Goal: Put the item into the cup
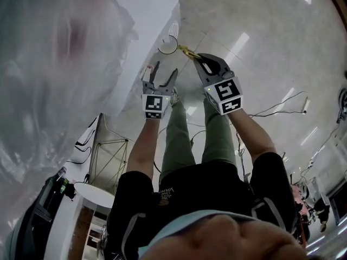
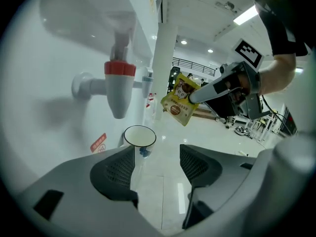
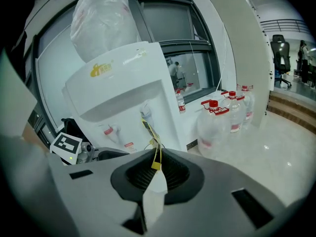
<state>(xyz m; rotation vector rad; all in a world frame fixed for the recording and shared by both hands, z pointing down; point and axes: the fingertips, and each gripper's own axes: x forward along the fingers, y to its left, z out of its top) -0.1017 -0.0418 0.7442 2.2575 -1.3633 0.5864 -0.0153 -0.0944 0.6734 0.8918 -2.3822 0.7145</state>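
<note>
**Entry: packet into cup, status**

- Task progress: not yet done. The packet (image 2: 180,104) is not in the cup (image 2: 139,136). It hangs in the air above the cup and to its right in the left gripper view, clear of the rim. The transfer and the release remain, by my judgement.
- Cup: white with a blue mark on its side, upright, mouth open upward. It stands at the water dispenser (image 2: 74,43), below the red-collared tap (image 2: 119,90) and slightly aside of it. Its base is hidden behind a jaw of the left tongs, so what it stands on cannot be told. In the head view the cup (image 1: 167,46) sits just beside the tip of the packet (image 1: 188,51).
- Packet: small, yellow, flat, with a printed round label. It is seen edge-on in the right gripper view (image 3: 156,158).
- Right tongs (image 3: 157,171): pressed together, pinching the packet by one end. The free end points toward the dispenser. They also show in the head view (image 1: 201,63).
- Left tongs (image 2: 158,167): spread wide with nothing between the pads. The cup shows just past the tip of one jaw, and no contact with it is visible. In the head view they (image 1: 165,72) hang short of the cup.
- Background: large water jugs (image 3: 217,122) stand on the floor beside the dispenser.
</note>
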